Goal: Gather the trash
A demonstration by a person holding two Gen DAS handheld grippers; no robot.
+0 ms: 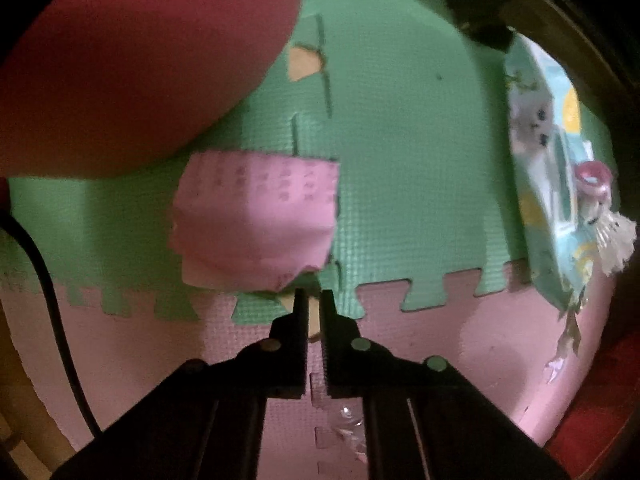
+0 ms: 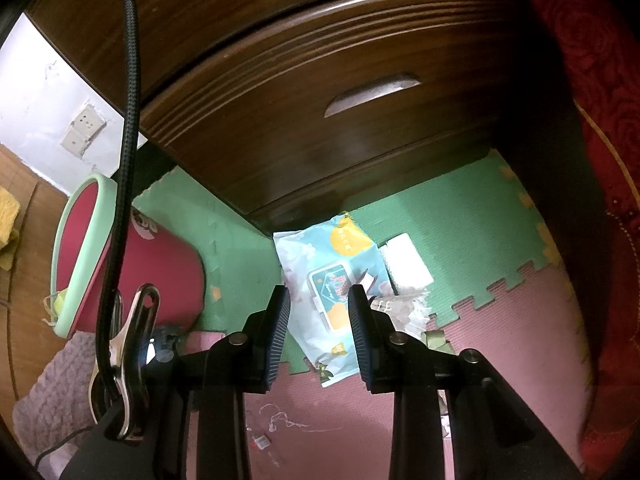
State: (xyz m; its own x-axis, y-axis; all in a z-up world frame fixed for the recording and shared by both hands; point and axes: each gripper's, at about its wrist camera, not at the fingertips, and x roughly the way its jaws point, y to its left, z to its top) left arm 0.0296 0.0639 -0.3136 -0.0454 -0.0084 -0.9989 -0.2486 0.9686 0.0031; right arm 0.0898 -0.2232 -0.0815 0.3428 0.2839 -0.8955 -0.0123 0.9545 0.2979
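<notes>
The left gripper [image 1: 314, 300] jaws are closed on nothing; pink paper [image 1: 256, 220] lies at 11 o'clock. The right gripper [image 2: 319, 300] jaws stand open over a wipes packet [image 2: 332, 280]. Only the right view shows scraps inside the red bin [image 2: 160, 272] at 9 o'clock.

Left wrist camera looks straight down along its fingers, close above the foam mat [image 1: 400, 160], with the red bin [image 1: 120, 60] filling its upper left. Right wrist camera sits higher and farther back, tilted steeply down toward a wooden drawer front [image 2: 320, 120]. Both views share the mat, the bin [image 2: 160, 272] and the wet-wipe pack [image 1: 548, 184] [image 2: 332, 276].
</notes>
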